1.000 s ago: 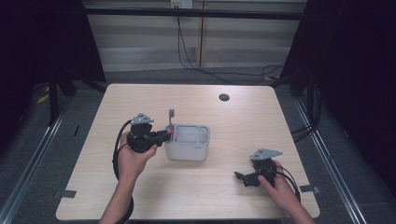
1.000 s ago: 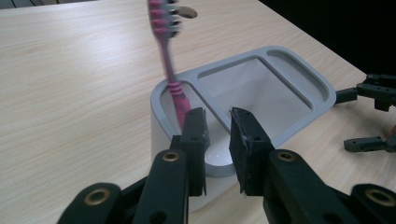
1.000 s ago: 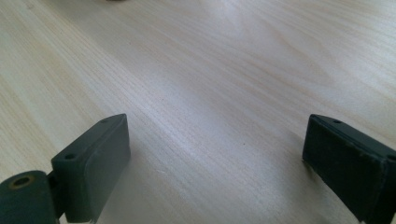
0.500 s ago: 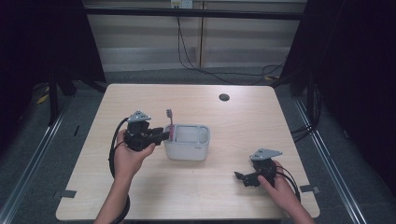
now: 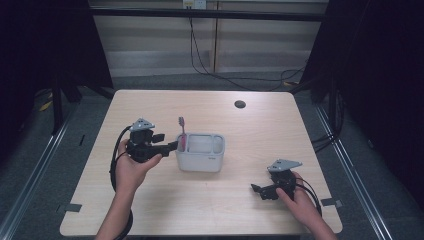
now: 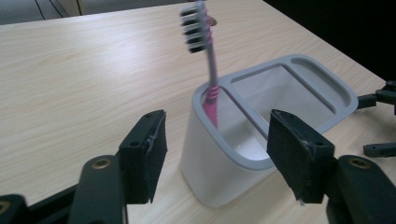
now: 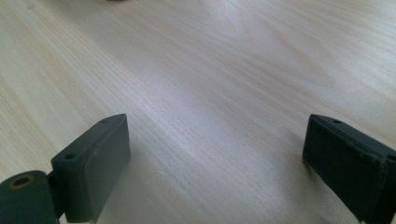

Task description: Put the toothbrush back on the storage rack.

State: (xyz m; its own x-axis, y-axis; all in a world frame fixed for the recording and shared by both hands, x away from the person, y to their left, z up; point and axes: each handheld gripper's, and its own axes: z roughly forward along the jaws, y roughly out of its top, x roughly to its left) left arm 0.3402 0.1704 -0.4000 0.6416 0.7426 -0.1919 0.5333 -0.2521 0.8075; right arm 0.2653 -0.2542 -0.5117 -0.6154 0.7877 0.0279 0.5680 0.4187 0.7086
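Pink toothbrush (image 6: pixel 212 100) leaned in the holder (image 6: pixel 243 154) at my twelve, so my left gripper (image 6: pixel 224 161) had just been opening, nothing pinched; right gripper (image 7: pixel 215 168) rested spread.

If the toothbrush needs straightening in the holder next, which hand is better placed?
Left, probably. The left gripper sits right beside the holder, open jaws facing the toothbrush standing in its end slot. The right gripper rests open on the table, farther away.
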